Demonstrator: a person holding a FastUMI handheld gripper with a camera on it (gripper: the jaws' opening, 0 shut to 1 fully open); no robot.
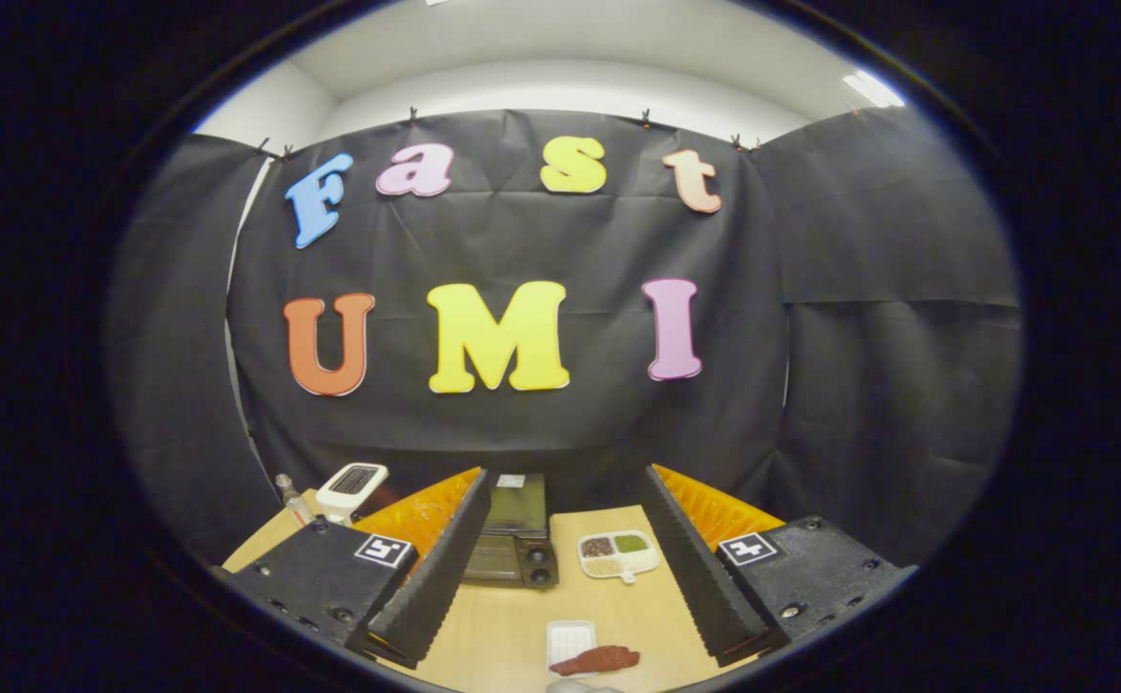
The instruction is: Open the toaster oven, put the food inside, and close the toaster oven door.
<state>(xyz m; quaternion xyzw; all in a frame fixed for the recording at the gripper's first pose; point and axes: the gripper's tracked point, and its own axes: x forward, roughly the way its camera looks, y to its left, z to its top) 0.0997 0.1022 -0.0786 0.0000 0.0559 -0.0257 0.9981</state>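
Item: gripper (pixel 560 558), fingers spread wide, holding nothing, high above the table (pixel 512 626); toaster oven (pixel 514 541) beyond them, door shut; food (pixel 597 660) nearer, beside a white tray (pixel 570 638); opening not begun, I judge; next I descend to the door.

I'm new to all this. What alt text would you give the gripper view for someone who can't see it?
The hand-held tool hangs open above a wooden table, holding nothing. Between and beyond its fingers stand a closed toaster oven and a divided dish of seasonings. Nearer, below the fingers, a reddish piece of food lies beside a small white tray.
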